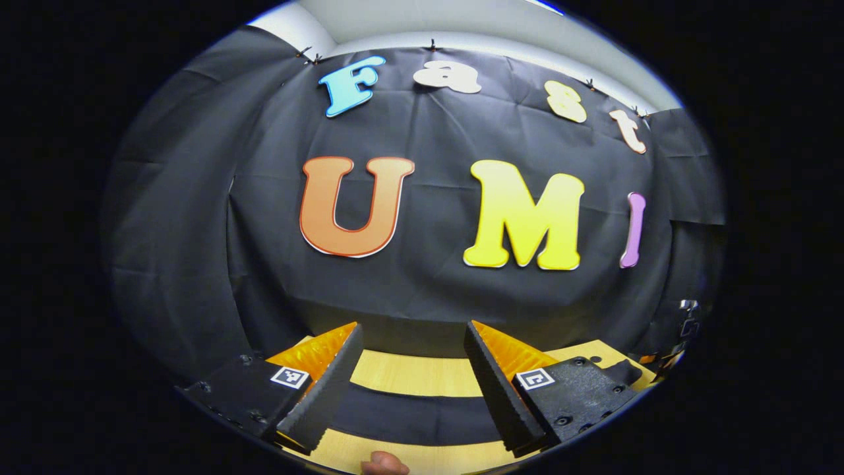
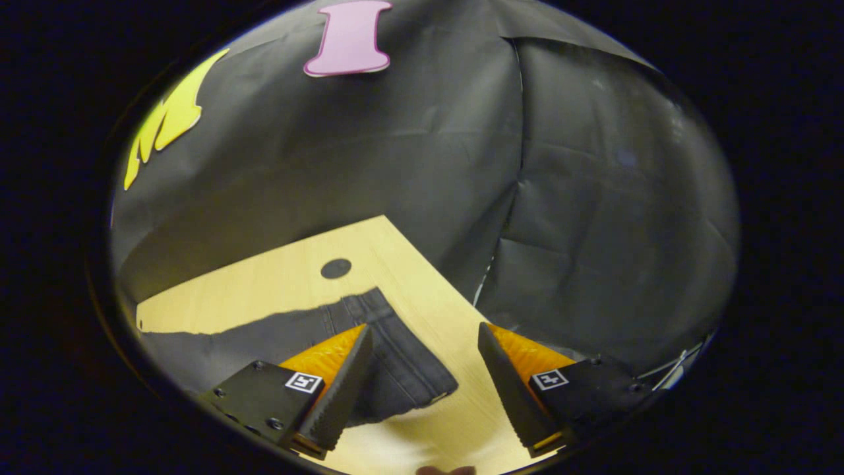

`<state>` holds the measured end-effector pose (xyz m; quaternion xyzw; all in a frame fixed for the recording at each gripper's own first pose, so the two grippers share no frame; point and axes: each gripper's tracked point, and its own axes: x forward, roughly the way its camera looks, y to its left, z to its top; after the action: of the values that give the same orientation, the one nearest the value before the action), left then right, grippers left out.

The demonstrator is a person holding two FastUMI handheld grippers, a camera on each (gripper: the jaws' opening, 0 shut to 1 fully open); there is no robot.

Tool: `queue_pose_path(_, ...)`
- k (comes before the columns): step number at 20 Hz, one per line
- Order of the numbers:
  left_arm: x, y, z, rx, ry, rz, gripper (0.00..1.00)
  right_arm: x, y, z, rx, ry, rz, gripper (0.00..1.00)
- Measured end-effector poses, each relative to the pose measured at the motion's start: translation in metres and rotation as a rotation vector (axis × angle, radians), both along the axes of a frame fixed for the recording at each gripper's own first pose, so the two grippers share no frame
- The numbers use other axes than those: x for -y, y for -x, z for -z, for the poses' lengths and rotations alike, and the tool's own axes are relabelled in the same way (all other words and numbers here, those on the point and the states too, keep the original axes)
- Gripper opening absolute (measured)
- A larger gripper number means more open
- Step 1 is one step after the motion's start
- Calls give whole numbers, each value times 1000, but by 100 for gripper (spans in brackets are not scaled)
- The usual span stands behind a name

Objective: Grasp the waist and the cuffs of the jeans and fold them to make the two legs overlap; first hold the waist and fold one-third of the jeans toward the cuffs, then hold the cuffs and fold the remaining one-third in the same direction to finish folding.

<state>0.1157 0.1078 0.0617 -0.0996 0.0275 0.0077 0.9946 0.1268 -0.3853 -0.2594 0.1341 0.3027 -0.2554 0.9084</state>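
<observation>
booth wall [image 1: 428, 290]: black cloth, takes up most of what's ahead of the left hand-held gripper, and in the right gripper view it's ahead and off to the right side of the fingers too
desk [image 2: 422, 290]: light wood top, runs under and ahead of both hand-held grippers; in the right gripper view one corner of it pokes forward between the fingers, out toward the wall
jeans [image 2: 369, 349]: dark denim, lying flat on the desk. In the right gripper view they sit down low and to the left of the gap, one end with stitched seams reaching in behind the left finger and partway into the gap, the rest trailing off to the left. Can't really tell if that end is the waist or a cuff. In the left gripper view a dark band of cloth crosses the desk low between the fingers, looks like the same jeans
left hand-held gripper [image 1: 412, 330]: spread wide, nothing between the fingers, held up off the desk and pointing at the wall
right hand-held gripper [image 2: 425, 333]: also spread wide, nothing gripped, tilted down at the desk with the jeans end just beside its left finger, not pinched
dark round spot [image 2: 335, 268]: on the desk ahead of the right hand-held gripper, past the jeans edge, bit left of the gap
fingertip [image 1: 384, 464]: person's, peeking in at the very bottom edge under the left hand-held gripper
</observation>
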Motion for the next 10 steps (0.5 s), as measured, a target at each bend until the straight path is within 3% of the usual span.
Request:
queue_pose_path(1, 5, 13, -3, -5, 0, 4, 98, -7, 0, 4, -6, -26, 6, 99)
queue_pose_path(3, 10, 30, -11, -5, -5, 5, 98, -18, 1, 21, -26, -76, 1, 94)
queue_pose_path(4, 11, 37, -13, -5, -4, 1, 98, -21, 2, 31, -55, -110, 3, 99)
queue_pose_path(6, 9, 48, -17, -9, 3, -8, 98, -17, 5, 50, -67, -179, 72, 100)
queue_pose_path(9, -3, 59, -21, -12, 14, -40, 100, -20, 5, 54, -53, -324, 204, 94)
queue_pose_path(10, -6, 62, -23, -13, 22, -45, 98, -20, 3, 55, -55, -333, 218, 86)
